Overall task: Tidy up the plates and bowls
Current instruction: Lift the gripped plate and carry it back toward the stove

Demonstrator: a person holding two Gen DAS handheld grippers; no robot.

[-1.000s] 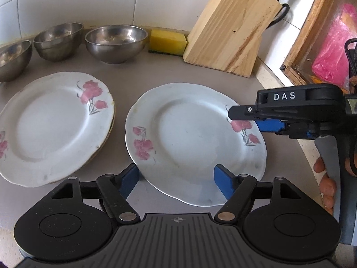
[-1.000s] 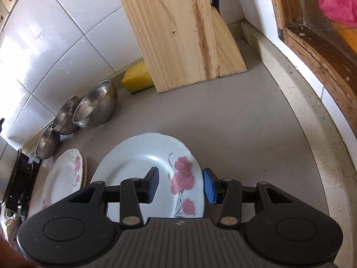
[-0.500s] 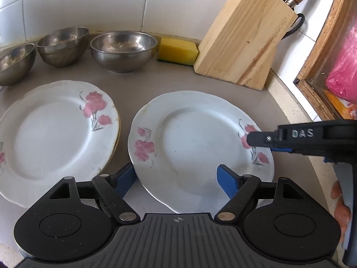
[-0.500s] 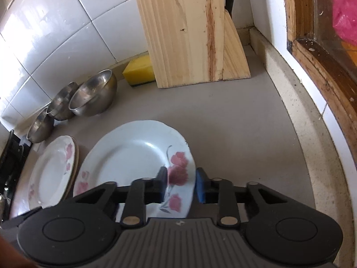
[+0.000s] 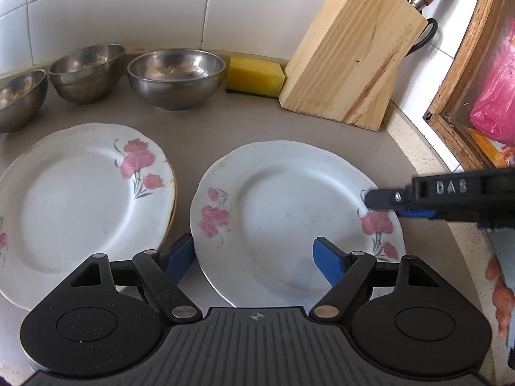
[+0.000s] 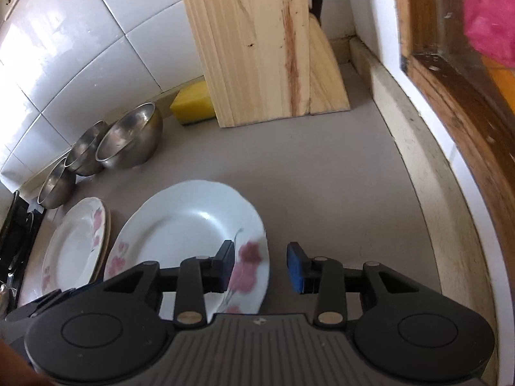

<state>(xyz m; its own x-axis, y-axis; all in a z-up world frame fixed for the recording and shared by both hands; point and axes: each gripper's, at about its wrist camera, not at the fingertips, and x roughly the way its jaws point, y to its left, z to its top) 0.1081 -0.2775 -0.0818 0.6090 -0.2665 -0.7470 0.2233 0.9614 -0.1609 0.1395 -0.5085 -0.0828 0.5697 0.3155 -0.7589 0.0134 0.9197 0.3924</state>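
Grey counter [image 5: 289, 125]: right hand-held gripper [image 6: 262, 265], marked "DAS", just reopened around plate [image 6: 193, 222] rim.

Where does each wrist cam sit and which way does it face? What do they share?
Left wrist: behind the left gripper, tilted down toward the tiled wall; jaws, just opened wider, straddle the right plate's near rim; the right gripper and a hand show at right.
Right wrist: behind the right gripper, tilted down toward the knife block; jaws, just reopened, stand open around that plate's right rim.
Shared: right plate, left plates, bowls, sponge, knife block.
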